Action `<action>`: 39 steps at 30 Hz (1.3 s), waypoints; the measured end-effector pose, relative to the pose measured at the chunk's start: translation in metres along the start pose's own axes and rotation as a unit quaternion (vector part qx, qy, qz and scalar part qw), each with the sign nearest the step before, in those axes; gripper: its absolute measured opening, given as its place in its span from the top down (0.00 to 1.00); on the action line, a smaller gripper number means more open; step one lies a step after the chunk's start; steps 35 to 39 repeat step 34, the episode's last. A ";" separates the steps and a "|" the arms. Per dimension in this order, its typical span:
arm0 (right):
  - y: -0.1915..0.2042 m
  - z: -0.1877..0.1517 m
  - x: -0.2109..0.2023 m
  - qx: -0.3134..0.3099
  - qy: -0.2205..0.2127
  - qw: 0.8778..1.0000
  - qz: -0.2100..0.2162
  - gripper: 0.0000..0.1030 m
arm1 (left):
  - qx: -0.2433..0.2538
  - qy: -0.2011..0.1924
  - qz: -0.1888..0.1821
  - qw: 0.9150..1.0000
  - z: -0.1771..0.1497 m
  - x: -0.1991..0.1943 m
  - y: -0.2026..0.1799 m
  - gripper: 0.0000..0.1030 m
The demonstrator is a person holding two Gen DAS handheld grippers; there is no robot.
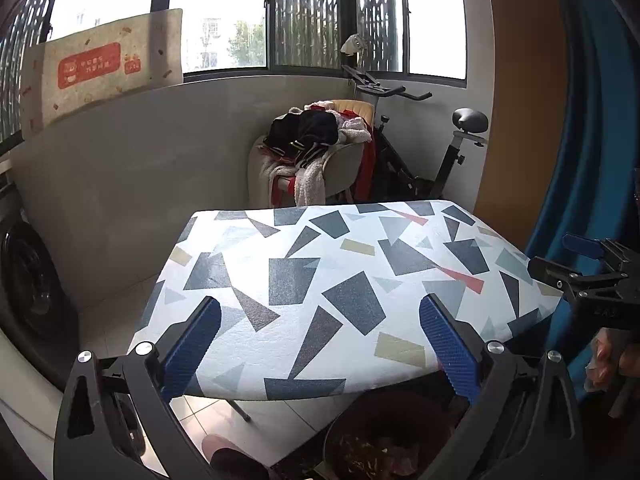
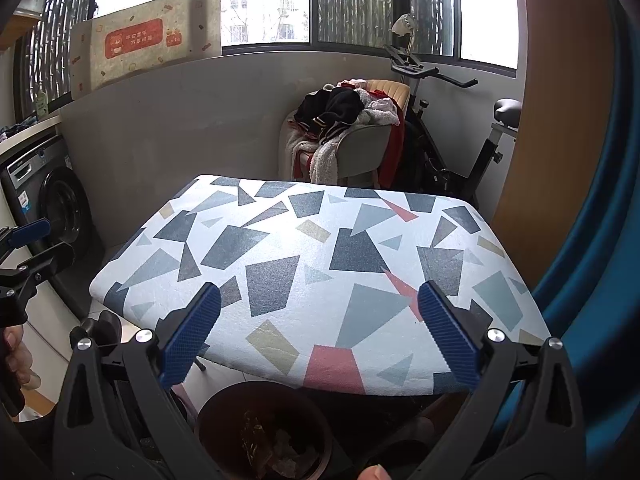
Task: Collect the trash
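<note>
I saw the patterned tabletop (image 1: pixel 320 280) bare, so collecting looked nearly finished. The dark bin (image 2: pixel 264 432) below its near edge held what seemed to be crumpled trash (image 2: pixel 272 452). My left claw (image 1: pixel 320 344) and right claw (image 2: pixel 320 340) hung released, empty.

Daylight through barred windows (image 1: pixel 218 16) falls on a grey wall (image 1: pixel 132 160), a clothes-heaped chair (image 2: pixel 352 136), an exercise bike (image 2: pixel 460 152), a washer (image 2: pixel 52 208) and tiled floor (image 1: pixel 108 328).

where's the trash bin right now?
The trash bin sits on the floor under the near edge of the patterned table, bottom centre in the right wrist view, bottom right in the left.
</note>
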State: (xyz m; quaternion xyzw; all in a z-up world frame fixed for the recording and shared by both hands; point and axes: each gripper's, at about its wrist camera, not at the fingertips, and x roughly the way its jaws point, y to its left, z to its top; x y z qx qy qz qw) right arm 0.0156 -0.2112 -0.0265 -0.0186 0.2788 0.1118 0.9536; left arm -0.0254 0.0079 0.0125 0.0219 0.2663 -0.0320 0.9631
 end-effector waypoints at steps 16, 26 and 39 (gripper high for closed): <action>0.003 -0.005 0.002 -0.002 0.003 1.000 0.001 0.06 | 0.000 0.007 -0.003 1.000 -0.007 0.003 -0.003 0.06; 0.010 -0.009 0.003 -0.006 0.004 1.000 0.004 0.06 | -0.004 0.004 0.001 1.000 -0.008 0.002 0.000 0.06; 0.010 -0.009 0.003 -0.006 0.005 1.000 0.004 0.06 | -0.004 0.006 0.003 1.000 -0.007 0.001 0.002 0.06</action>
